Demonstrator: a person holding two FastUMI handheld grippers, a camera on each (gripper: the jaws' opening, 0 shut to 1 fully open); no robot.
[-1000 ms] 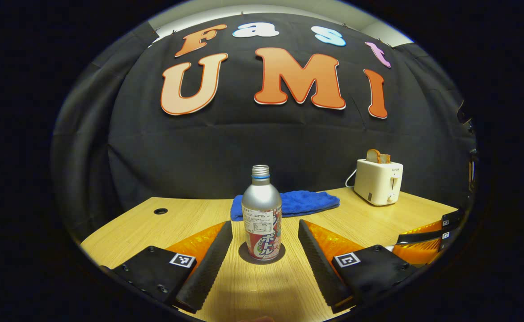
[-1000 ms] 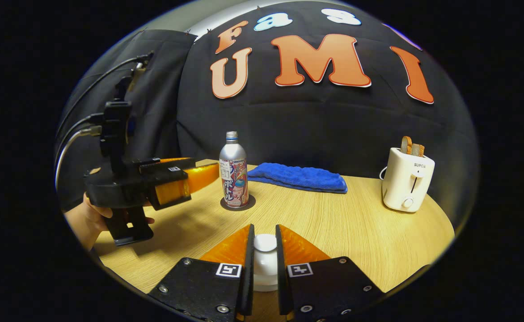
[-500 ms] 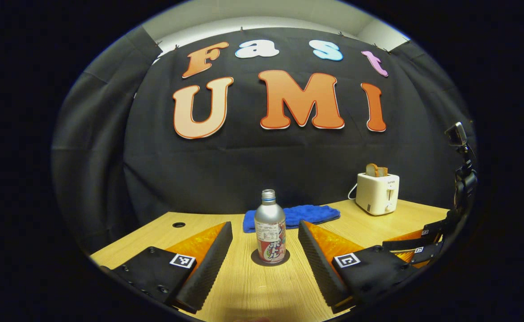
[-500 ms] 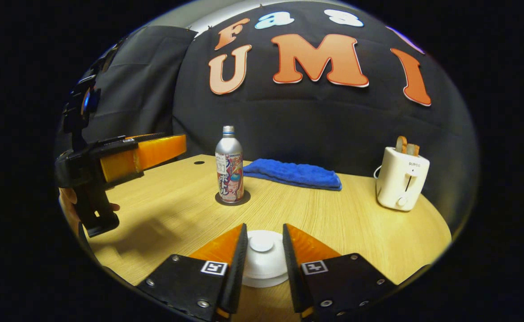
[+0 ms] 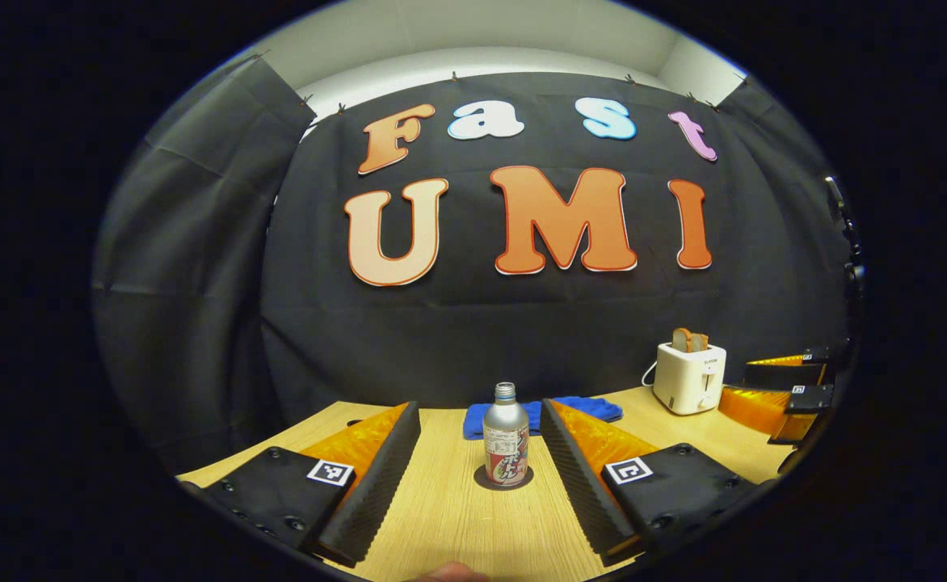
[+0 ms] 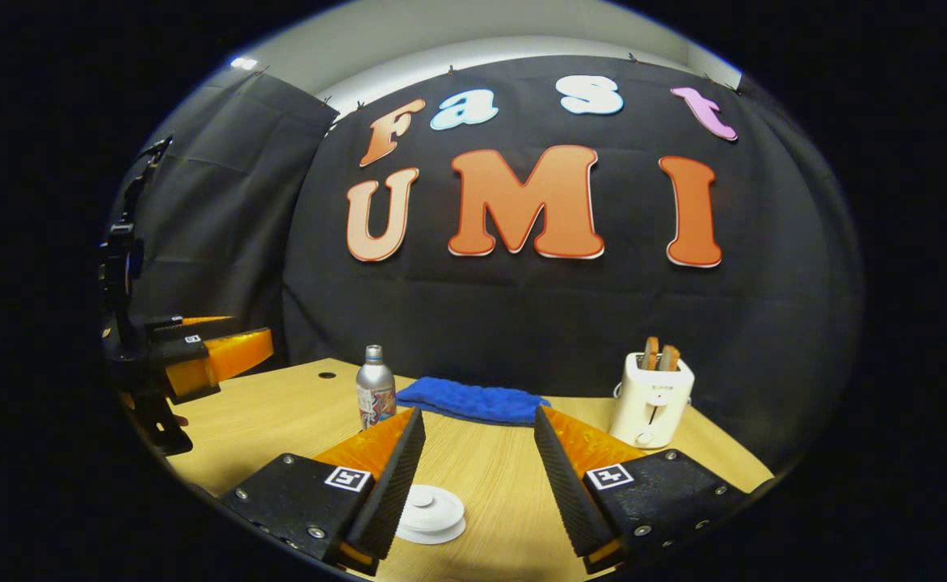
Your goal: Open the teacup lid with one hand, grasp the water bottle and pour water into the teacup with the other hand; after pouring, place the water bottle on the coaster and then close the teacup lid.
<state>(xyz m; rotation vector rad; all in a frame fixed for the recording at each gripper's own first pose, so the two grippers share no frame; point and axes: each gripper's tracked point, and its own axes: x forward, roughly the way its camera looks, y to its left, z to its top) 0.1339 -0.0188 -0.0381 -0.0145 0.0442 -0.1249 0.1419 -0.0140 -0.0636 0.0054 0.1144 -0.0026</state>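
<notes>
One silver metal water bottle (image 5: pixel 506 434), one dark round coaster (image 5: pixel 504 479), one white round teacup lid (image 6: pixel 431 512), one blue folded cloth (image 6: pixel 472 399), one white toaster (image 6: pixel 650 390) holding two toast slices (image 6: pixel 658 355).

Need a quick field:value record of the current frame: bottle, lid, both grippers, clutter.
water bottle: upright on the coaster, uncapped
teacup lid: on the teacup, near table edge
left gripper: open, empty, bottle framed between its fingers, farther off
right gripper: open, empty, above the lid
table: light wood
blue towel: behind the bottle
toaster: right side, toast in slots
task state: looks complete
</notes>
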